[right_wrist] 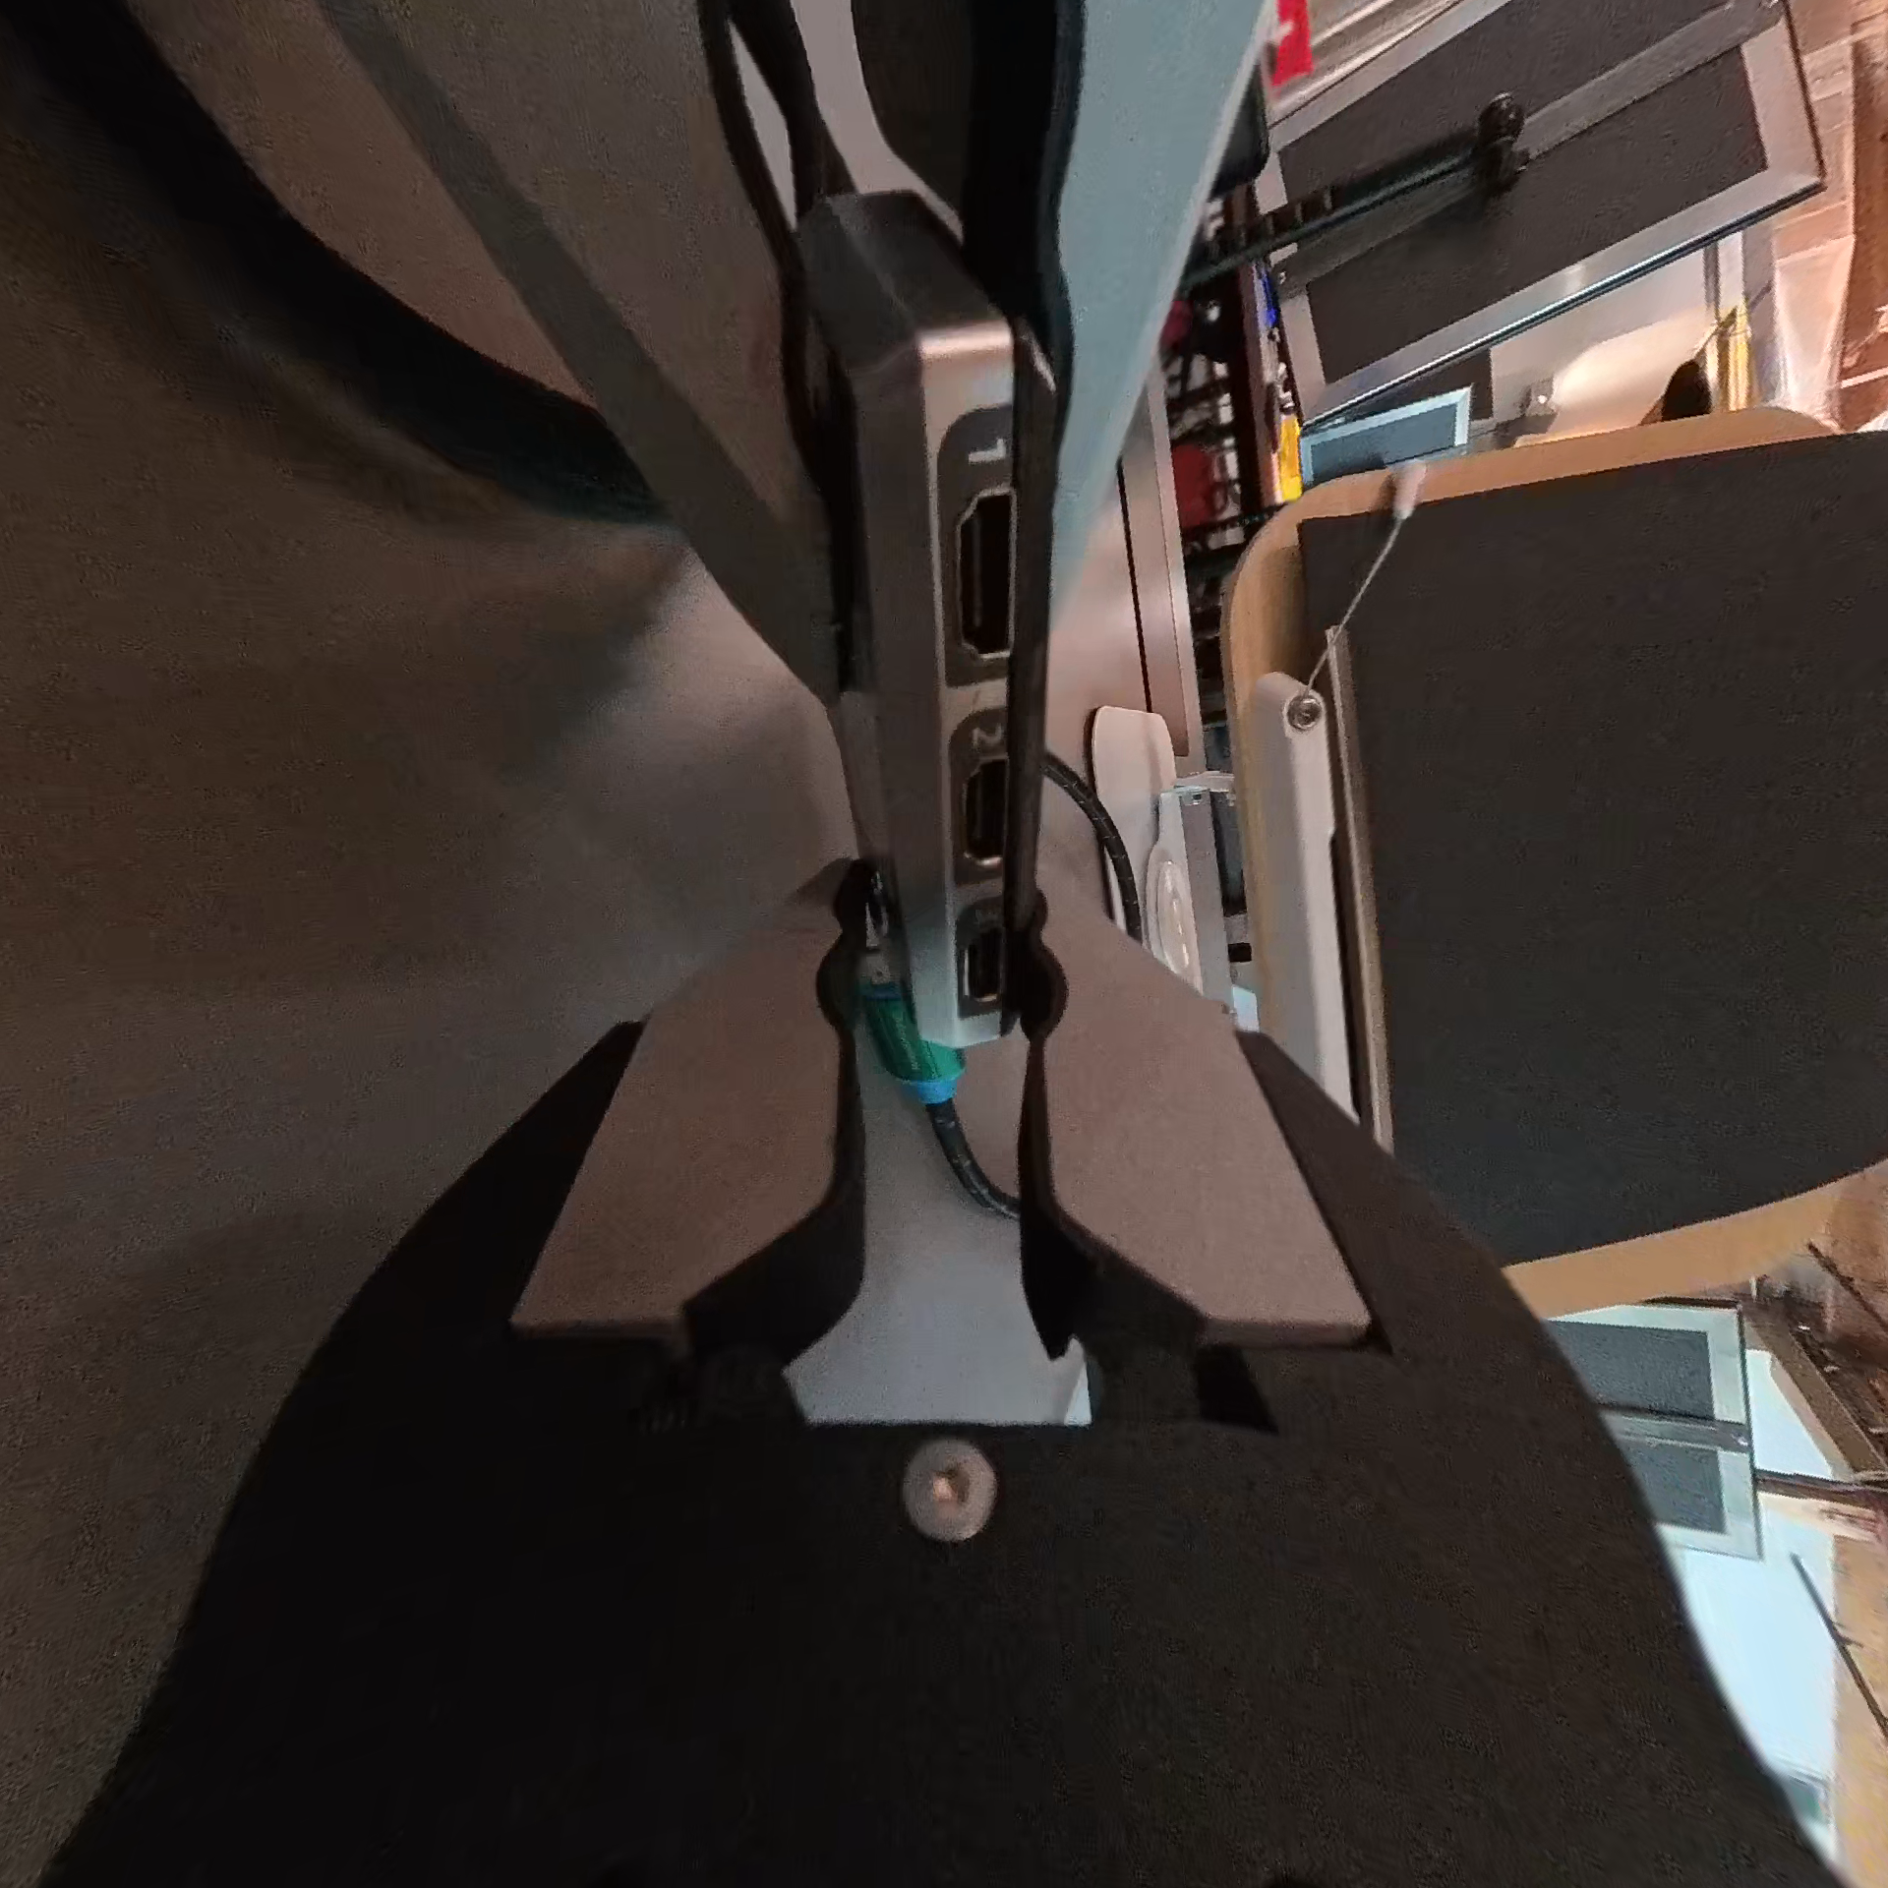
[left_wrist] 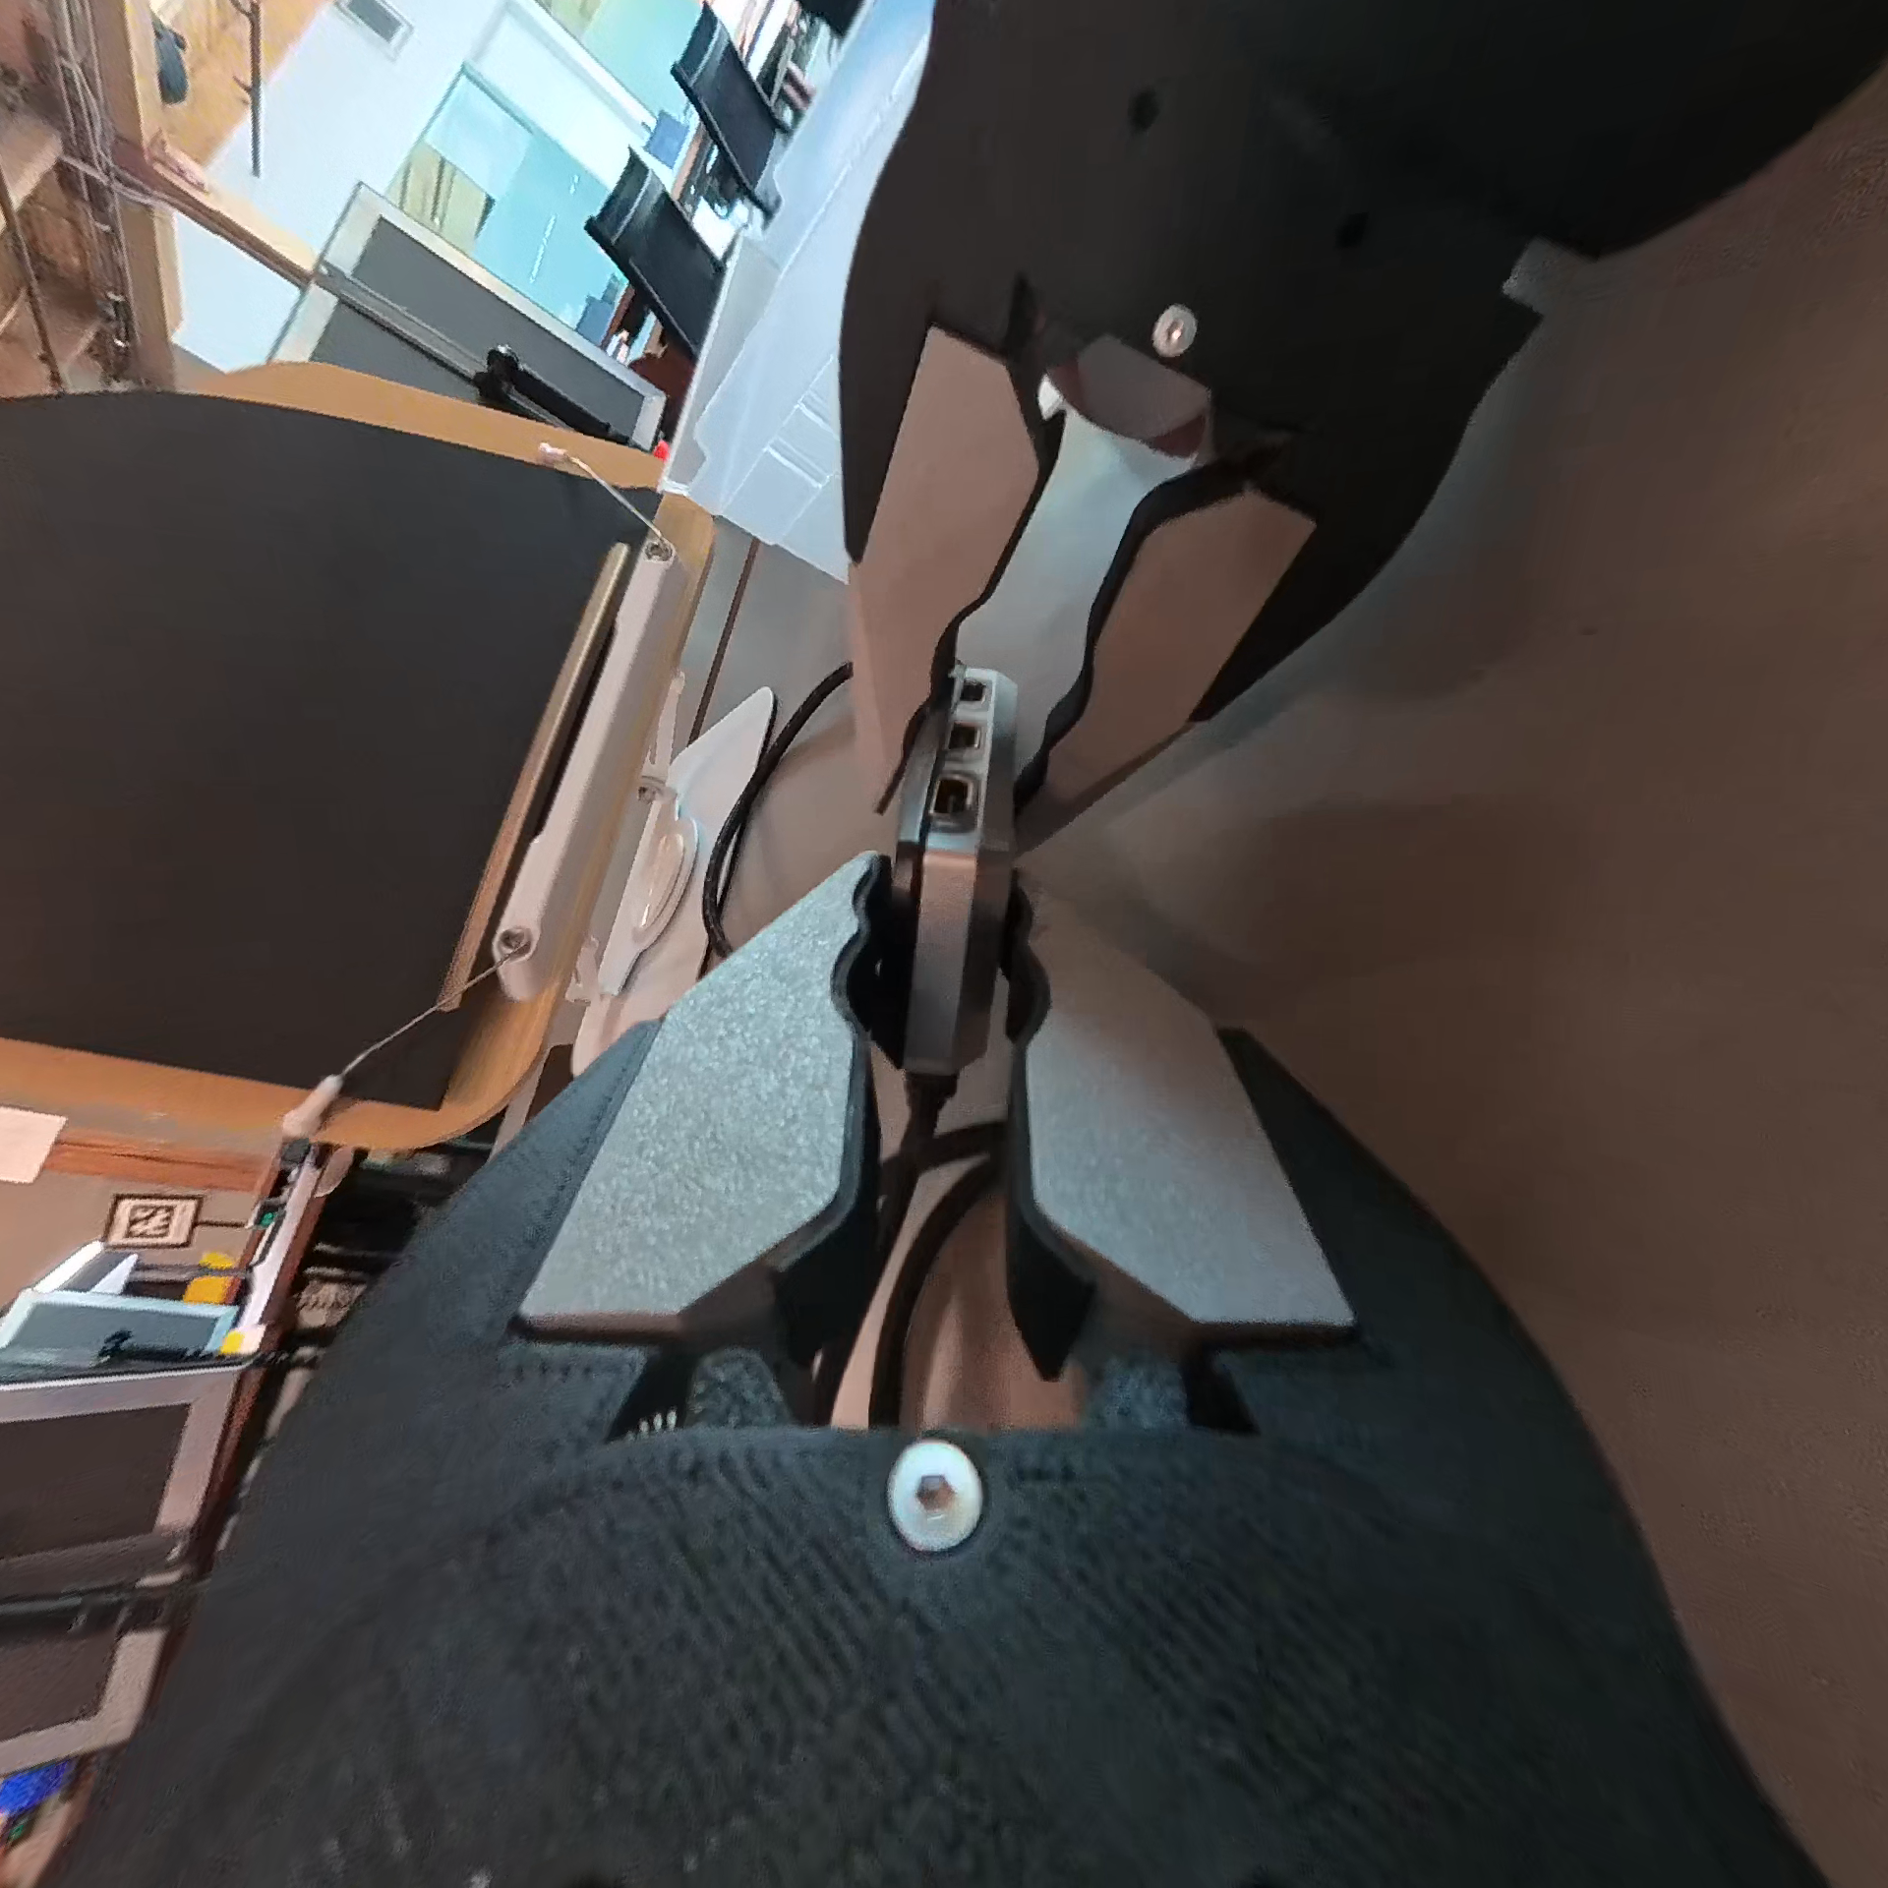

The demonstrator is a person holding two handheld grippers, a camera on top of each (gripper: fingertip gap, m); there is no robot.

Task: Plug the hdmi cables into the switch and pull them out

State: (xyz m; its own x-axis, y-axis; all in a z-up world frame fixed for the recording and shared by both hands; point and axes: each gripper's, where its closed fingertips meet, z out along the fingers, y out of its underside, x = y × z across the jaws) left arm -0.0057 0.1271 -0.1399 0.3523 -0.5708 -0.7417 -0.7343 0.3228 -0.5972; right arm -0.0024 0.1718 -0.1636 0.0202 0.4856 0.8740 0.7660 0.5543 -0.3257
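The grey hdmi switch (left_wrist: 955, 919) is held edge-on above the brown table, between both grippers. My left gripper (left_wrist: 945, 950) is shut on its near end, where a black cable (left_wrist: 914, 1124) leaves it. My right gripper (left_wrist: 971, 782) comes in from the top and clamps the far end. In the right wrist view my right gripper (right_wrist: 940, 960) is shut on the switch (right_wrist: 919, 633), beside a green plug (right_wrist: 899, 1032) with a braided cable. The three ports (right_wrist: 986, 572) on the side face are empty. The left gripper (right_wrist: 919, 337) holds the far end there.
A black chair back with a wooden frame (left_wrist: 255, 715) stands close on the left and also shows in the right wrist view (right_wrist: 1594, 817). A white device (left_wrist: 715, 776) and a loose black cable (left_wrist: 756, 776) lie on the brown table (left_wrist: 1532, 919). A translucent box (left_wrist: 776, 409) stands behind.
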